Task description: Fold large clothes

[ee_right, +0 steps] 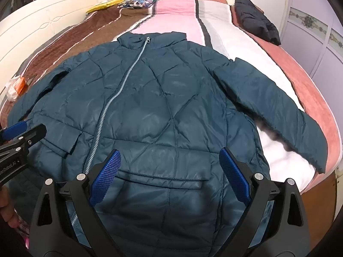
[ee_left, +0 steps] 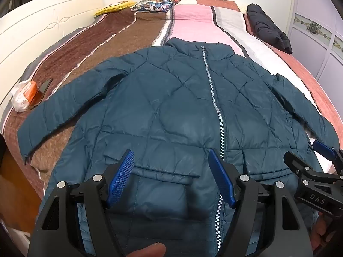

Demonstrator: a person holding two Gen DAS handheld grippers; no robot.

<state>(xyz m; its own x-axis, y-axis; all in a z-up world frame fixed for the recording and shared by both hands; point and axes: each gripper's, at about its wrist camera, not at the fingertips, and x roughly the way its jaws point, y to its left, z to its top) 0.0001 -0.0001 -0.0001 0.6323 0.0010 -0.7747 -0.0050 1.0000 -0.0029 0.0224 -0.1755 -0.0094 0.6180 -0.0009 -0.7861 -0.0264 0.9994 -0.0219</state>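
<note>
Item: teal quilted puffer jacket (ee_left: 171, 107) with a silver front zipper (ee_left: 216, 107), lying face up and spread flat on the striped brown, pink and white bedspread (ee_left: 188, 19), collar at the far end, hem nearest you, both sleeves angled outward. Your left gripper (ee_left: 171, 177) hangs over the near left flap pocket (ee_left: 154, 169), blue pads wide apart, nothing between them. Your right gripper (ee_right: 169, 177) hangs over the near right flap pocket (ee_right: 163, 176), likewise spread and empty. Also on the bed: a dark folded garment (ee_left: 268, 27) far right, a patterned pillow (ee_left: 156, 3) and a yellow cushion (ee_left: 115, 7) at the far end, an orange-and-white packet (ee_left: 24, 95) beside a black phone (ee_left: 44, 87) on the left.
</note>
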